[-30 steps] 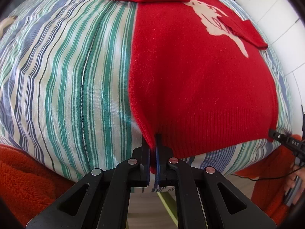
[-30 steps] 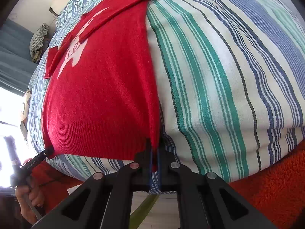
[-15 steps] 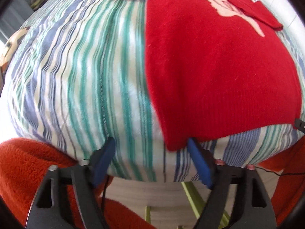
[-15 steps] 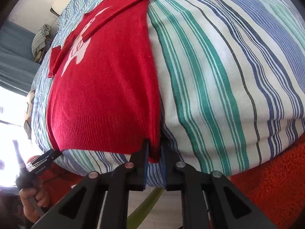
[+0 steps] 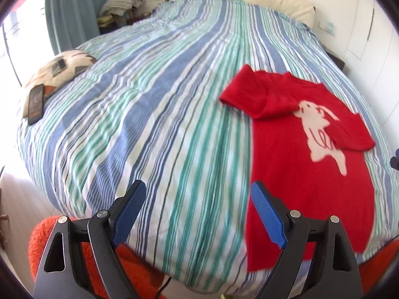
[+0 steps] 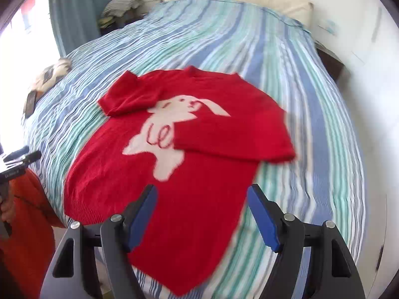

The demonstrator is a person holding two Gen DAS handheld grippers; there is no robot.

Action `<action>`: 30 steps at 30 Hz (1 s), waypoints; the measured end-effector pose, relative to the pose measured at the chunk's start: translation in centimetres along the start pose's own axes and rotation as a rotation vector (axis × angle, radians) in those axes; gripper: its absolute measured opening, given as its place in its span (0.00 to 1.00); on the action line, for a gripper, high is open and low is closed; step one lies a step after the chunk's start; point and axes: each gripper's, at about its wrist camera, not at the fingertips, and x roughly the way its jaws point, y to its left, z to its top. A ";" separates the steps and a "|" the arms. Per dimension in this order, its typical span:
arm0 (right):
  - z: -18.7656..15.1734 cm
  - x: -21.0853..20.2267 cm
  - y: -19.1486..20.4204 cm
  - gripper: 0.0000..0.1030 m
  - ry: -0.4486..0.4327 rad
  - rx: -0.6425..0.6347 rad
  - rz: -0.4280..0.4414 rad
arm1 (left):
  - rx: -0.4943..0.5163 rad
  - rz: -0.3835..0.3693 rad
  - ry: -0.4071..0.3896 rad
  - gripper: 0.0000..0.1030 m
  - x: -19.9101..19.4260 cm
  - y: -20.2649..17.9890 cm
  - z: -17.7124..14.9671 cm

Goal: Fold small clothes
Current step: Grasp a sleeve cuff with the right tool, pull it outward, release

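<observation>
1. Our left gripper [image 5: 197, 214] has just spread wide, nothing between its jaws.
2. Our right gripper [image 6: 202, 216] likewise.
3. The red knitted rabbit sweater [image 6: 199, 164] lies below both on the striped bed [image 5: 154, 114].

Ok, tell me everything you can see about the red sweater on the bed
The red sweater is a small knit with a white rabbit on the front and a ribbed hem. It lies flat, front up, on the striped bedspread, hem toward the near edge of the bed. Both sleeves are folded in across the chest, one partly covering the rabbit. Neither gripper touches it; only the bedspread does.
</observation>
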 end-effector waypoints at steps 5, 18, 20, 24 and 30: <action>4.3 11.3 3.9 0.71 0.056 -0.083 0.043 | 0.026 0.090 0.153 0.80 5.8 0.0 -1.6; -2.1 1.1 -21.8 0.07 -0.183 0.581 -0.145 | -0.040 0.059 0.185 0.80 6.9 1.3 -2.2; -5.9 -1.4 -27.4 0.07 -0.204 0.704 -0.196 | -0.016 0.068 0.184 0.80 7.0 0.6 -2.3; -12.1 -2.6 -34.4 0.07 -0.206 0.902 -0.209 | 0.049 0.092 0.171 0.80 7.0 -0.9 -2.8; -17.9 -0.5 -37.7 0.07 -0.195 1.119 -0.113 | 0.124 0.126 0.155 0.80 6.6 -1.9 -3.5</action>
